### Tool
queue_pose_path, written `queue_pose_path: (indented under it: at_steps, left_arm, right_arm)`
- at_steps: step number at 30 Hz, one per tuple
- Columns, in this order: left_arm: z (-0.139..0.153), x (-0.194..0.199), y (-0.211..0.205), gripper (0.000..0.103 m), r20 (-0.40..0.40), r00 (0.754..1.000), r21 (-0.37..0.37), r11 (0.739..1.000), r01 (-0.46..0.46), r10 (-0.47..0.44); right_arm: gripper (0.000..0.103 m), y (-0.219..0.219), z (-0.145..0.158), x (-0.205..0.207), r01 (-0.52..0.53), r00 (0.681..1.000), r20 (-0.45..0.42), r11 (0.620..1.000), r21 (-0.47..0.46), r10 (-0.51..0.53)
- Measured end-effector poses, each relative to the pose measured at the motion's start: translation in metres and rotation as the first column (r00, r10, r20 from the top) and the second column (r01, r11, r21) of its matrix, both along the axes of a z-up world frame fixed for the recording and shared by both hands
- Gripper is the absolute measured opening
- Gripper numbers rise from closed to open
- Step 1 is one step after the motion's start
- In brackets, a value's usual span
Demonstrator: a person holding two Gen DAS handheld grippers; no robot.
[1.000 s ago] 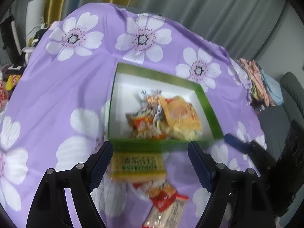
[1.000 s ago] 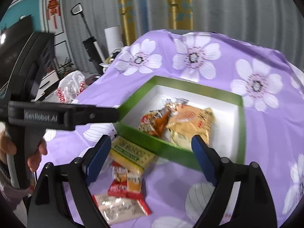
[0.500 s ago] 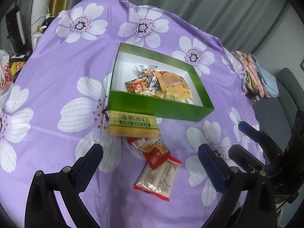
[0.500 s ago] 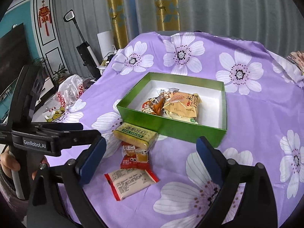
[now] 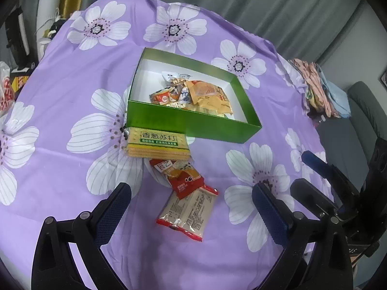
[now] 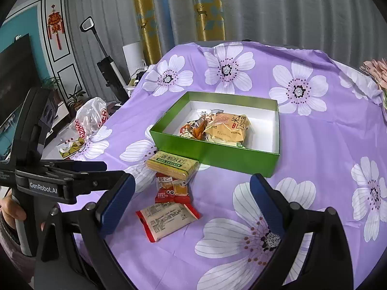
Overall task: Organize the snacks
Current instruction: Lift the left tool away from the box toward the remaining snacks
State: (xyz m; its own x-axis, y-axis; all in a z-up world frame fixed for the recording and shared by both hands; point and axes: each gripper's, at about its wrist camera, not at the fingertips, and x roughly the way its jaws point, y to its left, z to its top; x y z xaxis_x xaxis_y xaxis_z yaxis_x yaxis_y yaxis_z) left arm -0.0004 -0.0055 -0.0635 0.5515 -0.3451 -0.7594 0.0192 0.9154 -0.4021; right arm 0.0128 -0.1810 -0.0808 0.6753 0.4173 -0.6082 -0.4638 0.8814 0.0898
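The bench (image 5: 60, 101) carries a purple cloth printed with white flowers. Near its centre stands an open green box (image 5: 191, 123) with a white interior. Inside the box lies a small heap of snack packets — an orange-yellow packet (image 5: 210, 95) on the right and several smaller wrappers (image 5: 169, 94) beside it, touching one another.

Three snacks lie outside the box, on the cloth, in a loose row running toward the cameras:
- A soda cracker pack (image 5: 157, 142), yellow with a green label, lies just beside the near wall of the box, apparently touching it.
- A small red packet (image 5: 180, 175) lies next, its far end tucked under the cracker pack.
- A clear packet with red ends (image 5: 188, 213) lies nearest, its far end partly under the small red packet.

The left gripper (image 5: 191, 207) hangs above the cloth with its fingers spread wide and nothing between the pads; the clear packet lies on the cloth below the gap (not gripped). The right gripper (image 6: 191, 201) is likewise wide open and empty, above the same row of snacks. In the right wrist view, a hand (image 6: 11, 207) holds the handle of the left gripper at the left edge.

A white plastic bag (image 6: 90, 118) sits beyond the bench's left edge.
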Motion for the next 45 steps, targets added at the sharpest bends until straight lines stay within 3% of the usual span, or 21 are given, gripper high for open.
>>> queue_pose_path:
  at_steps: [29,45]
  left_arm:
    - [-0.015,-0.001,-0.015,0.100,-0.035,0.999,0.047,0.998,0.041,-0.040]
    - [-0.036,0.009,-0.014,0.100,-0.077,0.995,0.042,0.997,0.063,-0.059]
  right_arm:
    - [0.097,-0.002,-0.022,0.000,0.006,0.997,-0.076,1.000,-0.004,-0.006]
    - [0.097,0.005,-0.053,0.012,-0.003,0.987,-0.162,1.000,-0.018,0.000]
